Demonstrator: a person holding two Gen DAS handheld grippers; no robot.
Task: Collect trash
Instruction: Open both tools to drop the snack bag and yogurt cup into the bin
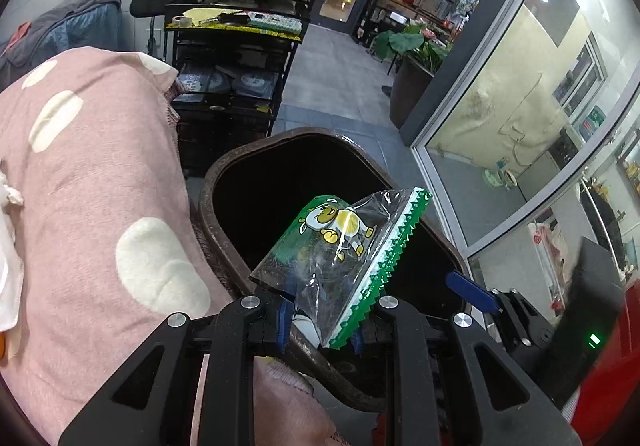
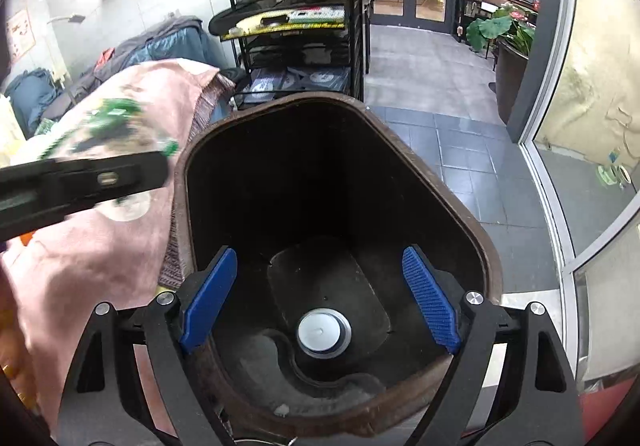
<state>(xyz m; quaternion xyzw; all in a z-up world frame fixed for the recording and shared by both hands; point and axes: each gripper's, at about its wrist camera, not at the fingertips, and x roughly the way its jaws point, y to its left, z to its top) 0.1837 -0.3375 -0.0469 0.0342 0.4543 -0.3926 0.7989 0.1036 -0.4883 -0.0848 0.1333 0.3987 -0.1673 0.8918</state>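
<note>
A clear and green snack wrapper (image 1: 344,246) with a cartoon cow sticks up from my left gripper (image 1: 320,326), which is shut on its lower end. It hangs over the near rim of a dark brown bin (image 1: 224,169). In the right wrist view the left gripper's black finger (image 2: 80,181) shows blurred at the left, with the wrapper (image 2: 112,117) above it. My right gripper (image 2: 320,258) stands open above the bin's (image 2: 440,181) mouth, nothing between its blue pads (image 2: 430,298). A white round cup (image 2: 323,332) lies on the bin's floor.
A pink blanket with white spots (image 1: 100,165) covers the surface left of the bin and touches its side. A black wire shelf cart (image 1: 240,45) stands behind. A glass wall (image 1: 500,105) runs along the right, with a potted plant (image 1: 408,93) beyond on the tiled floor.
</note>
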